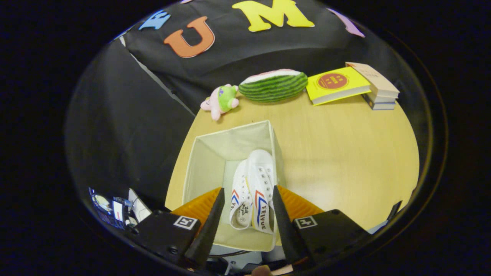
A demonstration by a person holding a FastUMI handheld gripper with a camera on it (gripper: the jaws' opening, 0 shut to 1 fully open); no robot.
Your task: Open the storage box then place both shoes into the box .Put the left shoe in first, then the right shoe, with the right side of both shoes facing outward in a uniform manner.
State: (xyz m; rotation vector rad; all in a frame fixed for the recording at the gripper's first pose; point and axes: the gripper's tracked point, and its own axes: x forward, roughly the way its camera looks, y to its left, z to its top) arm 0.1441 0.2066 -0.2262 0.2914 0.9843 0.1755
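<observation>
Both shoes (253,191) side by side in the open storage box (207,153) near the counter (345,153) left edge, toes pointing away, right under and between the tongs (245,209), wide apart and holding nothing.

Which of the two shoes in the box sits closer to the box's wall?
The shoe with the bigger stripes, lying against the wall of the storage box; the other shoe lies toward the middle. The open claw hovers above both.
</observation>
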